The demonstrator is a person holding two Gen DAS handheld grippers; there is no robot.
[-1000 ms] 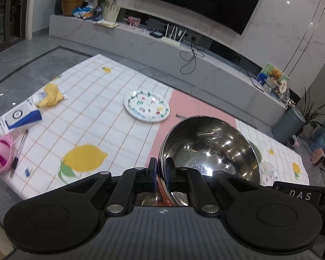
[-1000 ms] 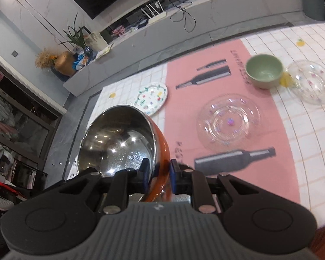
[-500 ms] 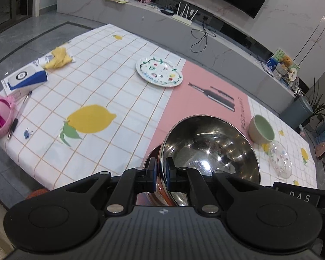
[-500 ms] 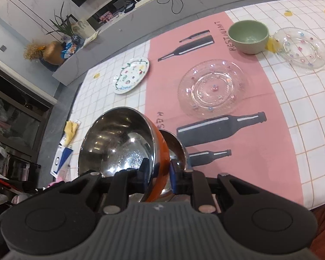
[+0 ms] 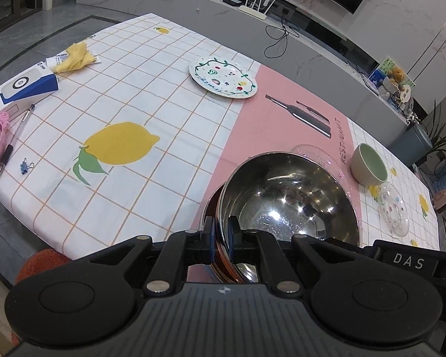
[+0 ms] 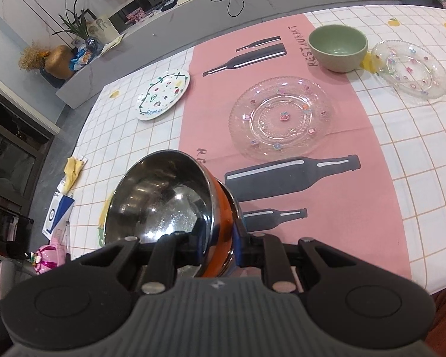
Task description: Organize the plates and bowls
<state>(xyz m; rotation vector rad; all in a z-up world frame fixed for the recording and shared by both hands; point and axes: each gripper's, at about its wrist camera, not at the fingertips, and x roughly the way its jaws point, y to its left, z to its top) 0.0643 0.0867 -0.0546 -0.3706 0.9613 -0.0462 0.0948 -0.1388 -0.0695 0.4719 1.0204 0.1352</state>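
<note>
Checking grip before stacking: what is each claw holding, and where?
Left claw pinches the steel bowl at its near rim; right claw pinches its own steel bowl likewise.

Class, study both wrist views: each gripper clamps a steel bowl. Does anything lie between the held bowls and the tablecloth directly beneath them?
Nothing visible does. The left gripper pinches the rim of its steel bowl, the right gripper pinches the orange-sided bowl. The large glass plate, green bowl and painted plate sit farther away.

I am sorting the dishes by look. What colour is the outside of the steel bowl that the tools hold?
Orange outside on the steel bowl, clearest in the right wrist view.
</note>
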